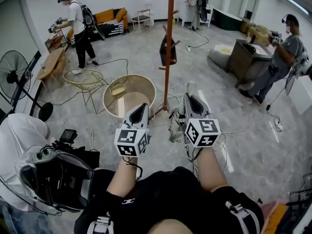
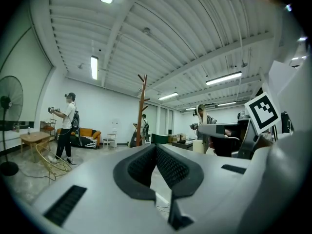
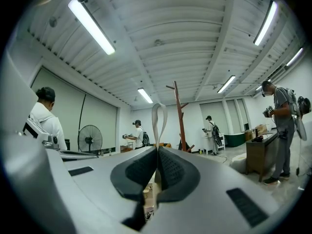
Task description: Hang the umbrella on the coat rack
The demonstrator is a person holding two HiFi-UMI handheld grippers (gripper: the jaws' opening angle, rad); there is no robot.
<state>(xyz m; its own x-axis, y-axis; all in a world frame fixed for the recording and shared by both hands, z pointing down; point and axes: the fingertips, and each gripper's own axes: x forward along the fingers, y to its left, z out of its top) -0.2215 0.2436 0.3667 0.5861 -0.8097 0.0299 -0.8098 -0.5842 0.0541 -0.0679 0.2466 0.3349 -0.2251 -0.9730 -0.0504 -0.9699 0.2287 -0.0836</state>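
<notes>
Carrying the umbrella to the coat rack (image 1: 168, 43) looks like the step in hand, and the hanging itself is not yet done. The right tool (image 3: 157, 147) is clenched on a pale strap loop (image 3: 153, 124), which stands up above the meeting pads; that loop is most likely the umbrella's own. The umbrella's body is hard to make out: in the head view only a pale shape (image 1: 175, 129) shows just below and beside the right tool, half hidden by it. The left tool (image 2: 156, 145) is closed on nothing, its pads meeting at the tips. Both tools point level toward the rack, which stands well ahead across the floor.

To do this well, hold the pinch firm, because a thin strap can slip from the pads. Come in at the height of a free peg, not the one bearing the dark bag (image 1: 167, 51). Steer wide of the round basket (image 1: 129, 76) near the rack's foot. Present the loop open to the peg tip (the left tool could spread or steady it), slide it well down the peg, and only then release.
</notes>
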